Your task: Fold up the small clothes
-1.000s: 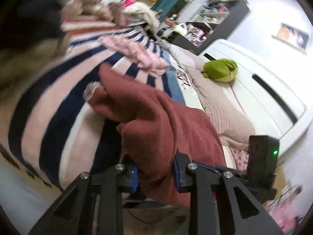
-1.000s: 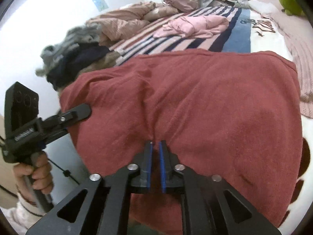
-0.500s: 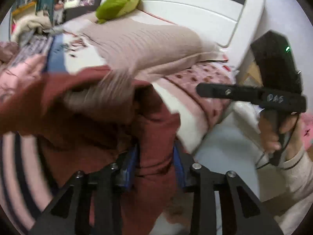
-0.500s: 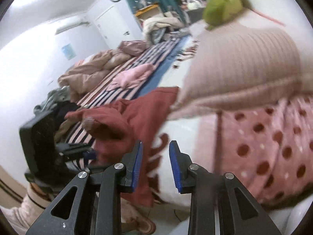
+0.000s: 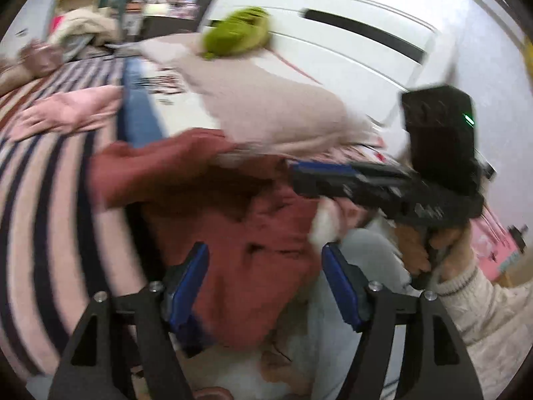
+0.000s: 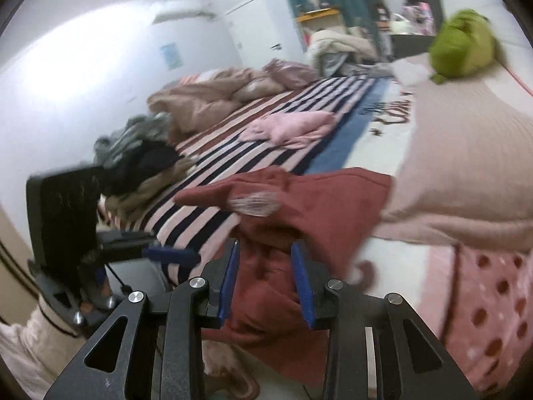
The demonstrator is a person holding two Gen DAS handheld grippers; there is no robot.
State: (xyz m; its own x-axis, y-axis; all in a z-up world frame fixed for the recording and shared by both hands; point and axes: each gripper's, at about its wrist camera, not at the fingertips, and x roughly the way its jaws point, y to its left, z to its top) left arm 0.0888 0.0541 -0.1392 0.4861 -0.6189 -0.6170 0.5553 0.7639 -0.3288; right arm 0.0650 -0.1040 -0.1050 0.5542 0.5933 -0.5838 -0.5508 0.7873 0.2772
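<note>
A dark red garment [image 5: 240,226] lies bunched at the near edge of the bed, partly tucked under a beige knit pillow [image 5: 273,110]. It also shows in the right wrist view [image 6: 299,206]. My left gripper [image 5: 266,266] is open, its blue pads spread wide on either side of the cloth, not gripping it. My right gripper [image 6: 266,263] is open, with the red cloth hanging between its pads. The right gripper also shows in the left wrist view [image 5: 383,186], over the garment's right side. The left gripper also shows in the right wrist view [image 6: 166,253], at the left.
A pink garment [image 6: 293,126] lies on the striped bedspread [image 6: 233,160]. A heap of dark and grey clothes [image 6: 140,153] sits at the bed's left edge. A green plush [image 6: 463,46] rests on the pillow by the white headboard [image 5: 349,43]. A pink dotted blanket [image 6: 493,293] is at right.
My left gripper has let go of the red garment and opened wide. My right gripper has come back over the cloth. The garment has dropped onto the bed edge.
</note>
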